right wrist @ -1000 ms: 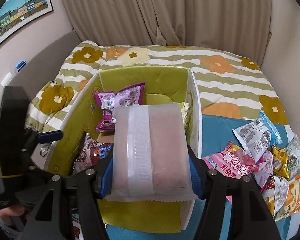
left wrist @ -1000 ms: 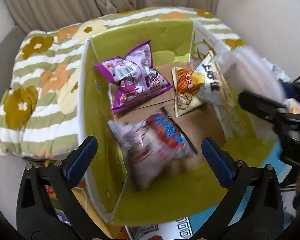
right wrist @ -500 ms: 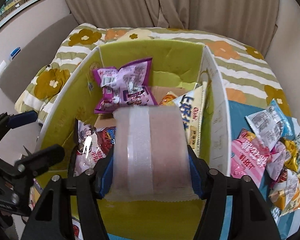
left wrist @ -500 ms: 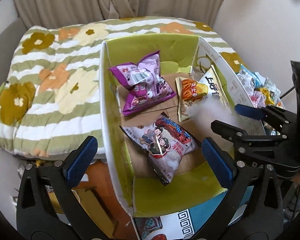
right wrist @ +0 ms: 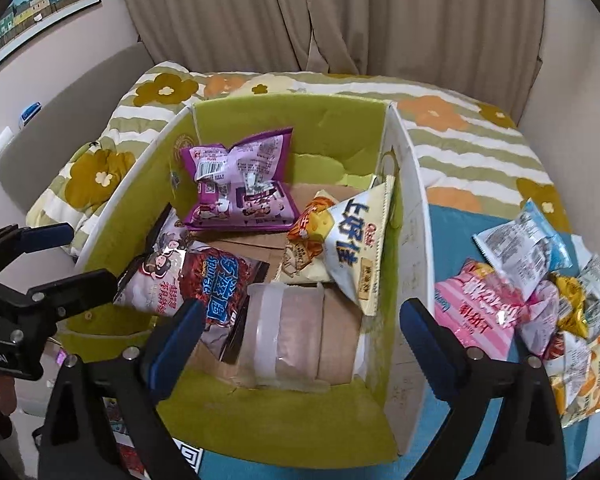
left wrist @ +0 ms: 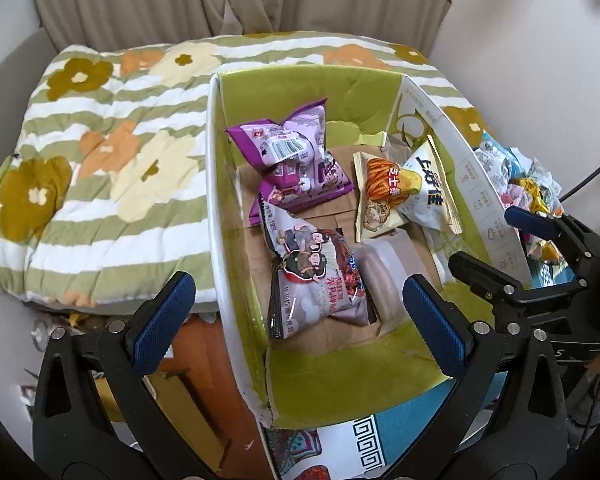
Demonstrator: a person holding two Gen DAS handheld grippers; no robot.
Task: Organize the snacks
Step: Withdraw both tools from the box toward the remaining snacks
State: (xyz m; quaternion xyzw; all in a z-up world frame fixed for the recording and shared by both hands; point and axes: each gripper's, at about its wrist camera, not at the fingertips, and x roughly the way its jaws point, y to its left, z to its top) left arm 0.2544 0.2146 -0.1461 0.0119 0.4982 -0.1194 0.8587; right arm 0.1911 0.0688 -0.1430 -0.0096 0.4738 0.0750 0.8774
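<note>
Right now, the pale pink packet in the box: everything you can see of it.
The pale pink packet is a frosted, translucent plastic pouch with a whitish seam strip running along its length and crimped ends. It lies flat on the brown cardboard floor at the near end of the green-lined box. Its left edge touches the red-and-blue cartoon snack bag; the white-and-yellow chip bag sits just beyond its far end. The right gripper has its jaws opening, pads clear of the packet's sides.

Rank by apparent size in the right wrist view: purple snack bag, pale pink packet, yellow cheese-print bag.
1. purple snack bag
2. pale pink packet, close to the purple one; it lies nearer the camera, so unsure
3. yellow cheese-print bag, partly covered
</note>
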